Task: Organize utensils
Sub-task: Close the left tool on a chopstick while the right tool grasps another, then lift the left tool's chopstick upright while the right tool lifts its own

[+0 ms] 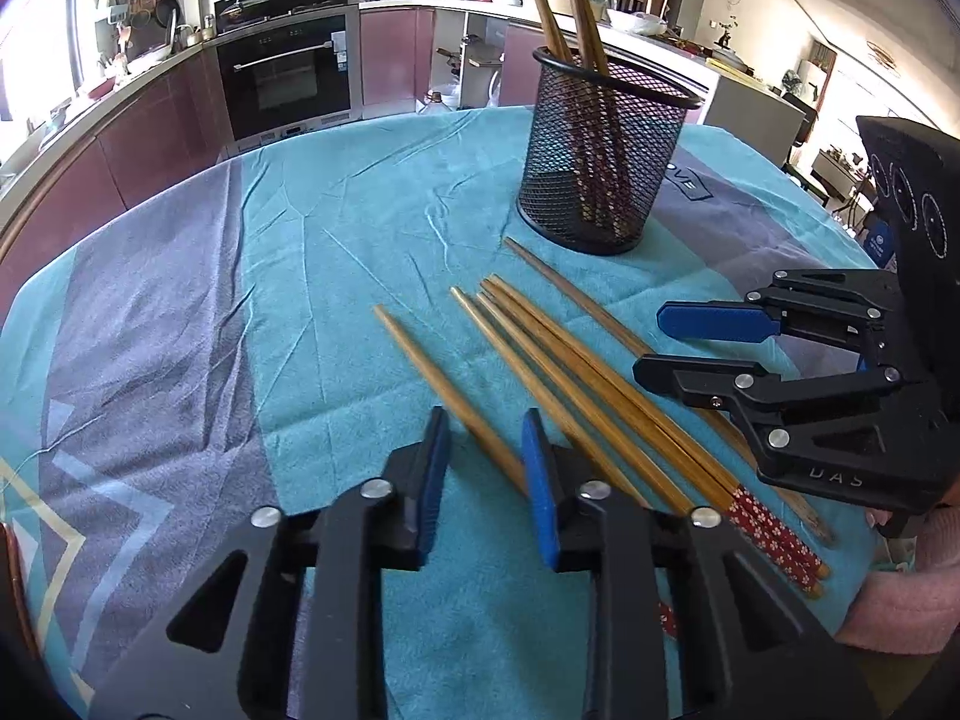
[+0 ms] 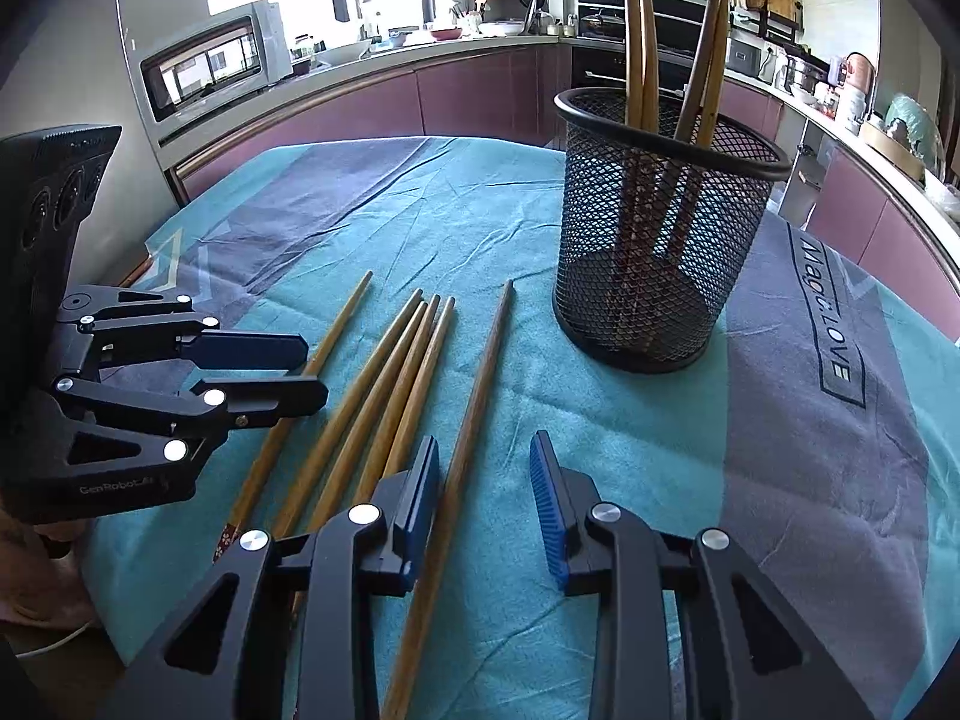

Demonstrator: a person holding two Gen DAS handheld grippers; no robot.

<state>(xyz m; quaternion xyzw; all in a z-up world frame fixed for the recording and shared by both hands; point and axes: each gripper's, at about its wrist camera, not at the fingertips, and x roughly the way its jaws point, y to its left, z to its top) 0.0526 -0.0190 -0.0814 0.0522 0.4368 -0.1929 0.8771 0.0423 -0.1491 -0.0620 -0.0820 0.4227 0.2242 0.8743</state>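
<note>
Several wooden chopsticks (image 1: 576, 372) lie side by side on the teal tablecloth (image 1: 336, 252), some with red flowered ends. A black mesh holder (image 1: 606, 150) stands behind them with several chopsticks upright in it. My left gripper (image 1: 486, 426) is open and empty, low over the leftmost chopstick (image 1: 444, 384). My right gripper (image 2: 486, 450) is open and empty over the rightmost chopstick (image 2: 474, 402), which lies between its fingers near the left pad. The holder (image 2: 660, 228) stands ahead and right of it. Each gripper shows in the other's view: the right one (image 1: 654, 342), the left one (image 2: 312, 372).
The table is round and its cloth edge (image 1: 120, 228) drops off on the left. Kitchen counters, an oven (image 1: 282, 72) and a microwave (image 2: 210, 60) stand beyond the table. A pink sleeve (image 1: 900, 588) is at the right edge.
</note>
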